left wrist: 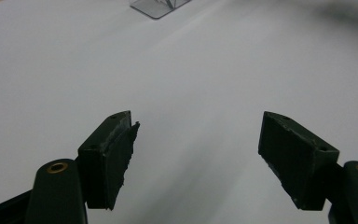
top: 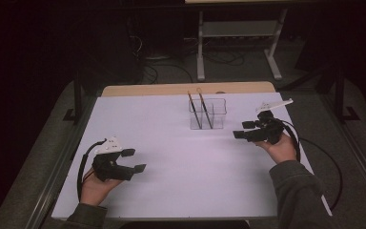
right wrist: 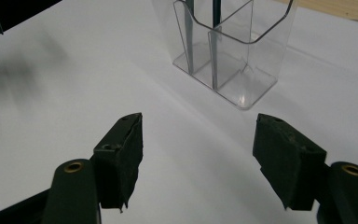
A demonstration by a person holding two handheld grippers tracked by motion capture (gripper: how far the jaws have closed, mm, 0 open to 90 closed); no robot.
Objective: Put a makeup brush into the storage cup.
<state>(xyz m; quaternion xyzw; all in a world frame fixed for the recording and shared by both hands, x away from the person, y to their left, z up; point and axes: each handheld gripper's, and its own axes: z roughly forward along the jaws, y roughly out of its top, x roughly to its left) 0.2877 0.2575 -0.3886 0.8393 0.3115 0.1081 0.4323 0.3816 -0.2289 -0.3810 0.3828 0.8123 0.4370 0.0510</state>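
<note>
Clear holder (top: 208,113) stands on the white table (top: 171,162), far centre, two pencils (top: 199,109) upright in its left compartment. Left gripper (top: 134,161) near the front left, well apart from holder. Right gripper (top: 242,130) just right of the holder, jaws pointing at it.

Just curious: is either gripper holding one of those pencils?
No: both pencils stand in the clear holder, and the left gripper and right gripper are open and empty.

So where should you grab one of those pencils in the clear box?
Grip the pencil near its top end, coming from above. Both pencils lean upright in the clear holder, whose walls surround their lower parts; the tops stick out free above the rim.
</note>
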